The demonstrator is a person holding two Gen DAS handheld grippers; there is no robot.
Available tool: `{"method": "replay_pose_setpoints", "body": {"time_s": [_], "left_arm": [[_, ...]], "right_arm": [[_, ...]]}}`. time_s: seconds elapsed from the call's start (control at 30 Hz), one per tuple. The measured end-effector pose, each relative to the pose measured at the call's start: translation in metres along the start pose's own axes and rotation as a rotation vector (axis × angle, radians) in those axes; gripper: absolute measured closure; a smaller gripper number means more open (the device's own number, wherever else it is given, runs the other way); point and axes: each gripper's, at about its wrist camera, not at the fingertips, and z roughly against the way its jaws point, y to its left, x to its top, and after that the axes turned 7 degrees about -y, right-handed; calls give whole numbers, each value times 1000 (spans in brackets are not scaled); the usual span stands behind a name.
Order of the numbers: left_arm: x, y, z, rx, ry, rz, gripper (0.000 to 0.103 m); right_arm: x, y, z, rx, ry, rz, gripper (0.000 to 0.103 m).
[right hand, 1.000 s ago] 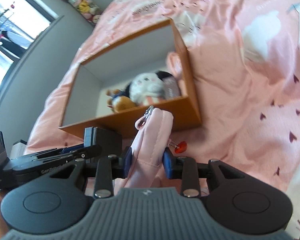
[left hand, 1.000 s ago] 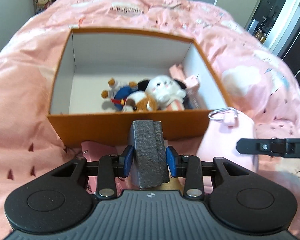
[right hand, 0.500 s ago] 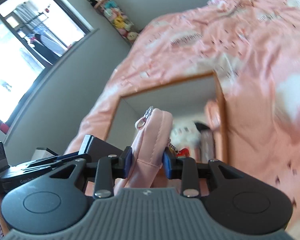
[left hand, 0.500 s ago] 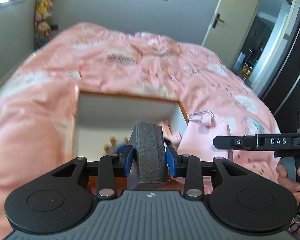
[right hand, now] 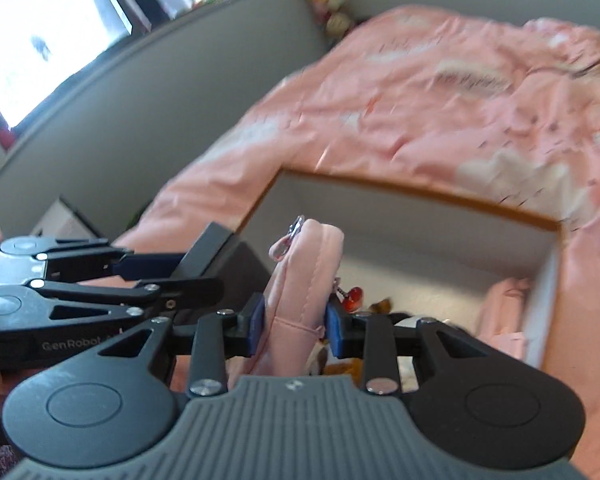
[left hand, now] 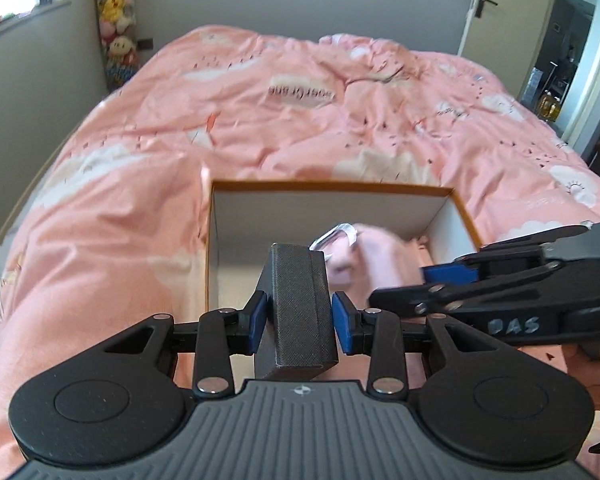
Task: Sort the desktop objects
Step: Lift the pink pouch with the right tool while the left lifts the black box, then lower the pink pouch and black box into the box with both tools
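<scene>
The left gripper (left hand: 298,322) clamps a dark grey case (left hand: 300,304); the right gripper (right hand: 294,324) clamps a pink pouch (right hand: 300,280). Both are held above the near edge of the orange box (left hand: 332,188), which sits on the pink bedspread (left hand: 300,112).

Looked down from close above along each tool, left view level, right view rolled and blurred. Shared the orange box (left hand: 332,189) (right hand: 416,194), pink bed (left hand: 300,120) (right hand: 460,112) and window wall.

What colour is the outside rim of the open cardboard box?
Orange; the box rim shows best in the left wrist view.
</scene>
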Motion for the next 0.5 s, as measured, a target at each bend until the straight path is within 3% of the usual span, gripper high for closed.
{"method": "replay_pose_setpoints", "body": {"time_s": [0.3,0.5], "left_arm": [[-12,18,-23,-6,72,57,63],[-22,24,-43,-2,127,88,63]], "right_arm": [[0,-6,-59,-5,180,27,69],[-9,-14,-79,-32,224,-14,66]]}}
